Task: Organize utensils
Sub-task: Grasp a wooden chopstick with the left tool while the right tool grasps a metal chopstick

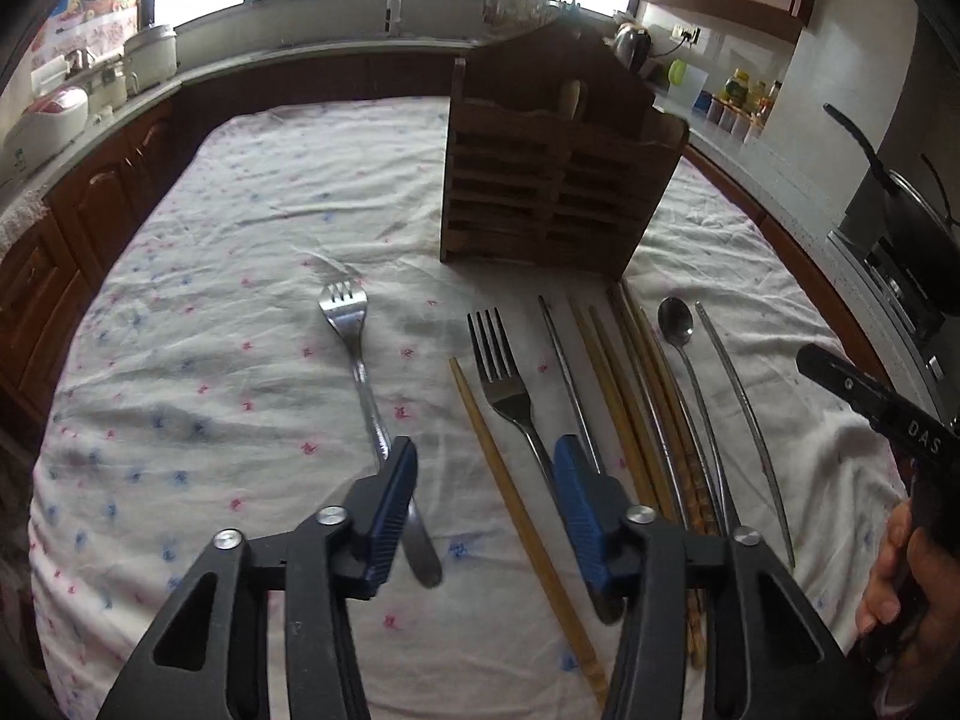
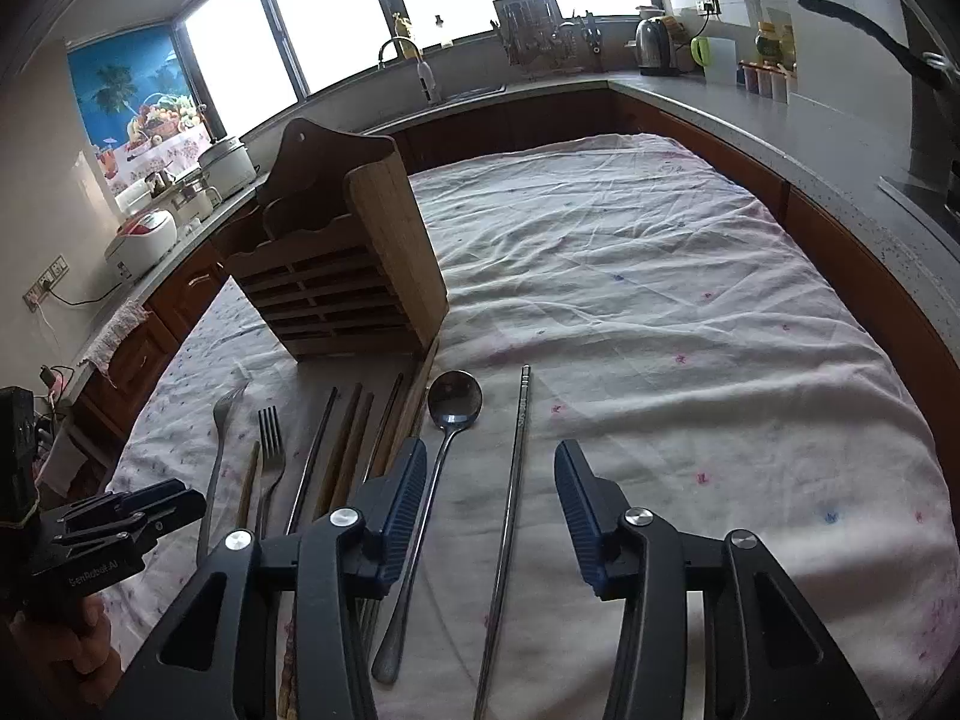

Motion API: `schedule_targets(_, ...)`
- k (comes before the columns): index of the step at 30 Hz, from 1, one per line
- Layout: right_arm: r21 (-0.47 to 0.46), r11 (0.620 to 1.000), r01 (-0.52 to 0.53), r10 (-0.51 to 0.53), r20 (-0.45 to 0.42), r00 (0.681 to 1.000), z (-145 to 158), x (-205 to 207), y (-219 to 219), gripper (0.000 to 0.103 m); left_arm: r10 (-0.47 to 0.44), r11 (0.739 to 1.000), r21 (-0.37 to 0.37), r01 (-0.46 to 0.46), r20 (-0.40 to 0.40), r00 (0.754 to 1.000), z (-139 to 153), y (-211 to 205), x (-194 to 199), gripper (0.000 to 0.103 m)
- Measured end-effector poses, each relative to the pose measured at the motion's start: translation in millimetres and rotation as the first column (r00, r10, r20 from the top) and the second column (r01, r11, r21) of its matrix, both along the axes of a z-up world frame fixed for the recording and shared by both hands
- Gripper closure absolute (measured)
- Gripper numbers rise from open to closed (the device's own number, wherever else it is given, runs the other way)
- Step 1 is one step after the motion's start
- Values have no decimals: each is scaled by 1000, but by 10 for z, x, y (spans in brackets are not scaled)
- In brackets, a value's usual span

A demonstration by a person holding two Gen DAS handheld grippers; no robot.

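Note:
A slatted wooden utensil holder (image 1: pixel 558 162) (image 2: pixel 342 252) stands on the clothed table. In front of it lie a silver fork (image 1: pixel 351 324), a lone wooden chopstick (image 1: pixel 510 480), a dark fork (image 1: pixel 501 372), several wooden chopsticks (image 1: pixel 630 372), a long spoon (image 2: pixel 455 402) and a metal chopstick (image 2: pixel 517 468). My left gripper (image 1: pixel 485 456) hangs open over the lone chopstick and the dark fork's handle, its pads touching neither. Over the spoon's handle and the metal chopstick my right gripper (image 2: pixel 492 453) stands open, with its pads apart from both.
The white floral tablecloth (image 2: pixel 660 276) is wrinkled, with bare cloth to the right of the utensils. A counter (image 2: pixel 690 96) with sink, kettle (image 2: pixel 654 48) and rice cooker (image 2: pixel 144 237) rings the table. A pan (image 1: pixel 918 222) sits on the stove at right. A hand (image 1: pixel 900 570) holds the other gripper.

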State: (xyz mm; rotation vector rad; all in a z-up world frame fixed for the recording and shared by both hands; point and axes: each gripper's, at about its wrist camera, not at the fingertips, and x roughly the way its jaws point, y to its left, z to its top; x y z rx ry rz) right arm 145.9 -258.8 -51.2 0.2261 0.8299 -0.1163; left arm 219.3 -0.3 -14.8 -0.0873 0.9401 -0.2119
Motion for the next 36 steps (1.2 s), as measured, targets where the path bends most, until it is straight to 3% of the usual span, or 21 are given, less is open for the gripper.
schedule_targets(3,11,1000,4,-3,-36,999,-67,162,-71,58,-16,1000,1,16,-53,998,-102,-35,238,72)
schedule_targets(6,14,1000,1,0,-72,997,-149,319,-114,60,-22,999,30,25,-75,997,-179,-88,411,74)
schedule_targets(16,3,1000,-1,1,-161,987,-416,678,-185,77,-33,998,42,40,-147,989,-451,-162,750,88)
schedule_targets(21,-68,998,-16,3,-189,982,-489,822,-133,80,-52,997,50,60,-144,988,-494,-196,809,93)
schedule_targets(25,-160,986,-45,14,-191,981,-526,859,-33,95,-61,996,54,69,-131,990,-509,-197,800,95)
schedule_targets(36,-6,999,-38,37,-100,994,-252,589,-90,97,-57,998,3,58,-111,992,-464,-76,703,99)
